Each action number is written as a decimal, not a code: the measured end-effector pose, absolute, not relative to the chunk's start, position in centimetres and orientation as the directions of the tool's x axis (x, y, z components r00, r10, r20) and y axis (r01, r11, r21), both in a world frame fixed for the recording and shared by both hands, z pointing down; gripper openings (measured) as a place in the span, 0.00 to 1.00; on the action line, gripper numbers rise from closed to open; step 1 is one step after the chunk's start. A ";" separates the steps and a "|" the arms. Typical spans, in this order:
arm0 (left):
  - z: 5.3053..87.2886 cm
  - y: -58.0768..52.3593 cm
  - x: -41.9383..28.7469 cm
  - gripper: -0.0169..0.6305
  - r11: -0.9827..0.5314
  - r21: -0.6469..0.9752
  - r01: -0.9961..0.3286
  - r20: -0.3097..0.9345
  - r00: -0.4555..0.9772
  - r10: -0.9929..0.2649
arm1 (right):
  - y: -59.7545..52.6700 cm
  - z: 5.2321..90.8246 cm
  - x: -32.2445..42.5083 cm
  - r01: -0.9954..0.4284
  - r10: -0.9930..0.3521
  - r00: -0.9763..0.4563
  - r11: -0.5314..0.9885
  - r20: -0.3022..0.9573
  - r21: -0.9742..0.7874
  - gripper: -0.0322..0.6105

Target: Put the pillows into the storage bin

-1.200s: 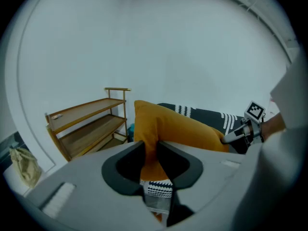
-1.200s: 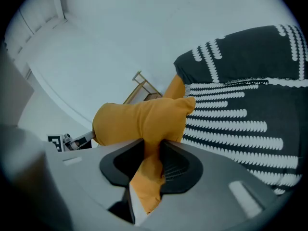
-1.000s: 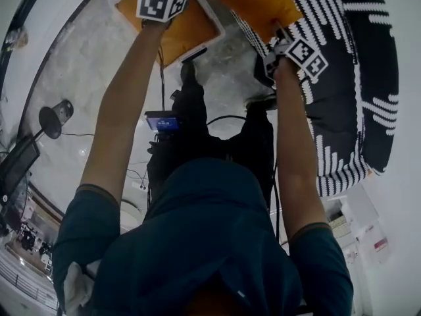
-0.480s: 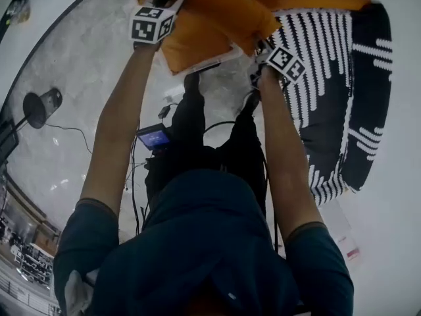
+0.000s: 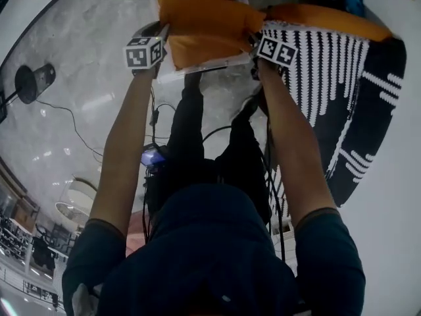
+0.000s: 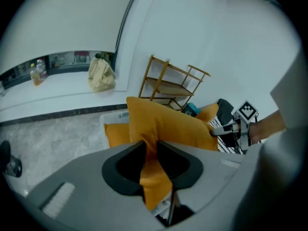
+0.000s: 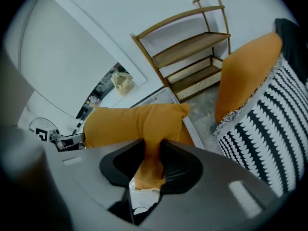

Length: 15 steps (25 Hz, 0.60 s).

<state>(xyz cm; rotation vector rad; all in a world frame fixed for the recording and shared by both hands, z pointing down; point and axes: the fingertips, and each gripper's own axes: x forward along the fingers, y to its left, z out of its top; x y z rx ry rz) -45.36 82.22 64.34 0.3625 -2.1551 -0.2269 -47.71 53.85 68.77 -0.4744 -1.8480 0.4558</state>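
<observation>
A: Head view?
B: Big orange fabric pillow [image 5: 197, 15] hangs right over the white plastic storage bin [image 5: 210, 65] and hides most of it. The left gripper [image 5: 160, 31] grips the pillow's left edge and the right gripper [image 5: 255, 39] its right edge. A black-and-white striped cushion [image 5: 329, 84] lies just right of the bin, with a second orange pillow [image 5: 329, 20] along the cushion's far side.
A: Left gripper view?
B: Jaws pinched tight on a fold of the orange fabric. The held pillow is above the bin. A third orange pillow [image 6: 115, 134] lies inside the bin, under the held one. A wooden shelf rack [image 6: 171, 83] stands behind the bin, against the white wall [image 6: 202, 28].
A: Right gripper view?
B: Jaws clamped on the pillow's edge fabric, orange bunched between the pads. The pillow stretches across over the bin toward the left gripper. The striped cushion is right of the bin, with the second orange pillow leaning on it.
</observation>
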 end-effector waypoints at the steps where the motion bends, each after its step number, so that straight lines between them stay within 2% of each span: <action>1: 65.3 82.3 -44.5 0.16 0.942 0.306 -0.137 0.777 -0.537 -0.330 | 54.0 69.8 -47.8 0.118 0.526 -0.274 0.849 0.805 -0.514 0.23; 8: 71.6 81.6 -38.4 0.16 0.928 0.371 0.021 0.829 -0.457 -0.321 | 54.7 74.5 -47.2 0.338 0.449 -0.137 0.859 0.883 -0.385 0.24; 15: 75.9 80.5 -34.8 0.16 0.921 0.381 0.084 0.868 -0.375 -0.325 | 54.7 77.2 -46.8 0.398 0.406 -0.107 0.854 0.908 -0.334 0.24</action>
